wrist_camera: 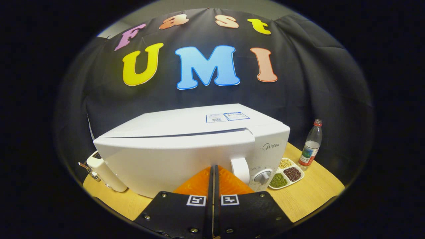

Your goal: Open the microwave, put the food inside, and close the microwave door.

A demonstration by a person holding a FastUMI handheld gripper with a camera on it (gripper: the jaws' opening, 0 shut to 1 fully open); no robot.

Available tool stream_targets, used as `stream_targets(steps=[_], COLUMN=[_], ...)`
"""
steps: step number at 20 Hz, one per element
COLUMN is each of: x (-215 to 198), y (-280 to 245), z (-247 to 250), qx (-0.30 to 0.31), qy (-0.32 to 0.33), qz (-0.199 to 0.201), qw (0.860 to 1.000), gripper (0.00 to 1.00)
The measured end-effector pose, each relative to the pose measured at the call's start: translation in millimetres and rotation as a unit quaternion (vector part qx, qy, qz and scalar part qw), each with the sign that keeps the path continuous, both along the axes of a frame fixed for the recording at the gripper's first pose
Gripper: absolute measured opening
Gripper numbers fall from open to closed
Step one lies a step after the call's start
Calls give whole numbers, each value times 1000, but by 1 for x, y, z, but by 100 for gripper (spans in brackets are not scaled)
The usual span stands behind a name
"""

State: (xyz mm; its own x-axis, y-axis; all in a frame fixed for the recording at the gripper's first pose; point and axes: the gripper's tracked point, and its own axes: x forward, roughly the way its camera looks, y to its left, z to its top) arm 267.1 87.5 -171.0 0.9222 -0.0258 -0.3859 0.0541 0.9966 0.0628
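A white microwave (pixel 186 146) stands on the wooden table (pixel 312 192), just ahead of my fingers. Its door (pixel 172 162) faces me and looks nearly flush with the body. A thin dark seam runs along the door's top and widens toward the handle side. The white handle (pixel 239 170) and a round knob (pixel 263 176) sit just to the right of my fingertips. My gripper (pixel 213 168) is shut with nothing between its fingers, and the tips are right at the door's front, beside the handle. The microwave's inside is hidden.
A divided white dish (pixel 286 174) of beans lies right of the microwave, with a clear plastic bottle (pixel 310 146) standing behind it. A cream-coloured appliance (pixel 104 172) stands at the microwave's left corner. Bare tabletop lies to the right front.
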Motion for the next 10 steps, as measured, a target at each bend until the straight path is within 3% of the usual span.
stream_targets(steps=[2,5,10], x=[4,10,-21], y=[-1,-8,-12], z=[2,0,28], qx=[-12,16,12], qy=[-9,7,-17], qz=[-4,-33,-30], qw=[1000,999,999], gripper=[2,3,3])
